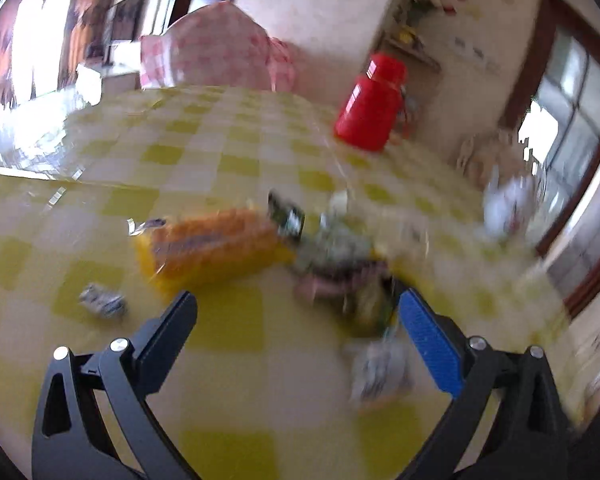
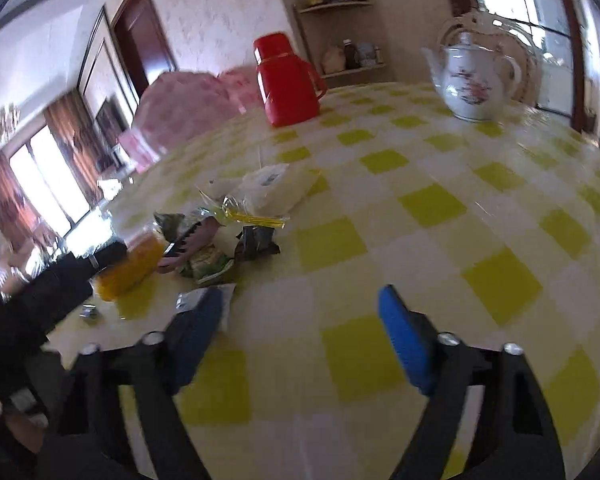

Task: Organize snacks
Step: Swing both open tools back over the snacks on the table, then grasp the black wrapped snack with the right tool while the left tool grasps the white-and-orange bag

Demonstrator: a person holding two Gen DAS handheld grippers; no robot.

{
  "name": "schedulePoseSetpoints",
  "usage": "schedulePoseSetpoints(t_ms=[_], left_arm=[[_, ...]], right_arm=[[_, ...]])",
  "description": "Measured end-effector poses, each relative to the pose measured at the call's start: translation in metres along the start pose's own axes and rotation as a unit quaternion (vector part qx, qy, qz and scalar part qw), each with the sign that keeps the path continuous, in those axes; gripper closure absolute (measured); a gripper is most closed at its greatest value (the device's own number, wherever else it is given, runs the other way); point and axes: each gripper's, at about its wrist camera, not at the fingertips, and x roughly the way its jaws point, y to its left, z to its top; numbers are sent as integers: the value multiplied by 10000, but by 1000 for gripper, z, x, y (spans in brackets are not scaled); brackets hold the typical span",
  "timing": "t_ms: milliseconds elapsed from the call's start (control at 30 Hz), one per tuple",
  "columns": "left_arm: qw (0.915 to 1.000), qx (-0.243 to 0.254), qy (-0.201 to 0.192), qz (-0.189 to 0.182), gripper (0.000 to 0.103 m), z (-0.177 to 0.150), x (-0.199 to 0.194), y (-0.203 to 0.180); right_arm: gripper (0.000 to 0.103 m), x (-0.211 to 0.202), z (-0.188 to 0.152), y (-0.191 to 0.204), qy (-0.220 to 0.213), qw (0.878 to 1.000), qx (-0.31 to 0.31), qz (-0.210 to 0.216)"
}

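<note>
A: Showing both wrist views over the yellow-and-white checked tablecloth (image 2: 432, 204), the figure had the snacks lying in a loose heap: a long orange-yellow plastic-wrapped packet (image 1: 214, 246), crumpled green foil packets (image 2: 210, 264), a clear cellophane bag with a white top (image 2: 272, 192) and a small silver-wrapped sweet (image 1: 102, 300) set apart at the near side.

B: And the tools?

A: The left gripper (image 1: 298, 302) stood with its jaws wide apart and nothing between them, pointed down at the heap. The right gripper (image 2: 300, 300) likewise held nothing; its jaws were parted over bare cloth, just beside a small grey sachet (image 2: 204, 298).

B: How would the packets handle?

A: Judged light, soft and crackly; foil and cellophane slide easily on a glossy cloth. The long orange-yellow packet looked the stiffest and would best be pinched across its middle. The green packets would be taken by a crimped end seam.

B: Anything fragile nearby?

A: A red plastic vacuum flask (image 2: 286, 80) and a white floral china teapot (image 2: 474, 80) stood well apart, at the far edge. A pinkish item in the heap was too blurred to identify, possibly another wrapper.
</note>
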Motion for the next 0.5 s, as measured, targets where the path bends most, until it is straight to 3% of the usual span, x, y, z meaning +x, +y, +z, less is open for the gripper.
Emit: schedulePoseSetpoints(t_ms=[67,133,300,500], left_arm=[[9997,-170,39,-181,2,4,7,5],[9997,-59,215,-116,2,4,15,8],[9987,-367,344,-3,2,3,15,24],[9990,-286,323,72,2,3,10,27]], right_arm=[[41,15,7,3,98,9999,-127,23],[48,31,15,6,200,9996,-130,164],[53,67,34,24,429,9978,-398,296],[56,102,46,48,812,9935,-773,209]])
